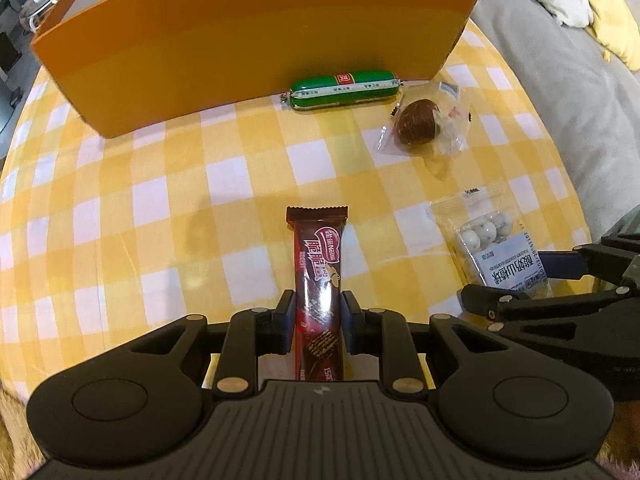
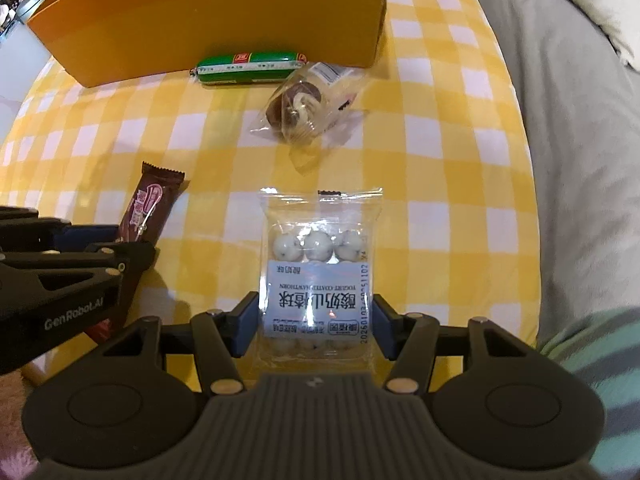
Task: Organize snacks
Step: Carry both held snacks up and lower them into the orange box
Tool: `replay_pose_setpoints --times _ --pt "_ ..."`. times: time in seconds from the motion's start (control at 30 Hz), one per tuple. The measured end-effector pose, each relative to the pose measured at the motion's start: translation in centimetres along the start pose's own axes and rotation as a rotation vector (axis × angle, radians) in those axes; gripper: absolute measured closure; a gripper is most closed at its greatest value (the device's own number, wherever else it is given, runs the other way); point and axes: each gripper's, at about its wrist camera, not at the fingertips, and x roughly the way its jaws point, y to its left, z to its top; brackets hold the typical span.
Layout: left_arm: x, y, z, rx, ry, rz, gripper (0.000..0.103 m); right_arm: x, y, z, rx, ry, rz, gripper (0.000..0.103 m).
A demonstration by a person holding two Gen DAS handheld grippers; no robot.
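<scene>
My left gripper [image 1: 318,308] is shut on a dark red wafer bar [image 1: 318,264] that points away from me; the bar also shows in the right wrist view [image 2: 150,208]. My right gripper [image 2: 316,316] is shut on a clear packet of white yogurt balls [image 2: 318,264]; the packet also shows in the left wrist view [image 1: 492,244]. An orange box [image 1: 240,40] stands at the back of the table. A green sausage [image 1: 344,89] lies against its front wall. A wrapped chocolate pastry [image 1: 424,122] lies to the right of the sausage.
The table has a yellow and white checked cloth [image 1: 180,200]. A grey sofa [image 2: 560,120] with pale and yellow cushions [image 1: 600,4] lies to the right. The left gripper's body [image 2: 60,280] shows at the left of the right wrist view.
</scene>
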Motion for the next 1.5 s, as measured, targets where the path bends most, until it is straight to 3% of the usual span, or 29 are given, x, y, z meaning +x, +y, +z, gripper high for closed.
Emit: replay_pose_setpoints --times 0.33,0.7,1.17,1.5 --pt "-4.7 0.5 -0.3 -0.023 -0.110 -0.049 0.078 -3.9 -0.2 -1.2 0.066 -0.101 0.029 0.048" --pt "-10.6 1.0 2.4 -0.012 -0.289 -0.054 0.078 -9.8 0.0 0.2 0.055 -0.307 0.039 0.048" --pt "-13.5 2.2 9.6 0.031 -0.400 -0.014 0.078 -14.1 2.0 8.7 -0.089 -0.495 0.044 0.048" --pt "-11.8 2.9 15.5 0.114 -0.373 0.008 0.078 -10.9 2.3 16.3 -0.170 -0.458 -0.007 0.048"
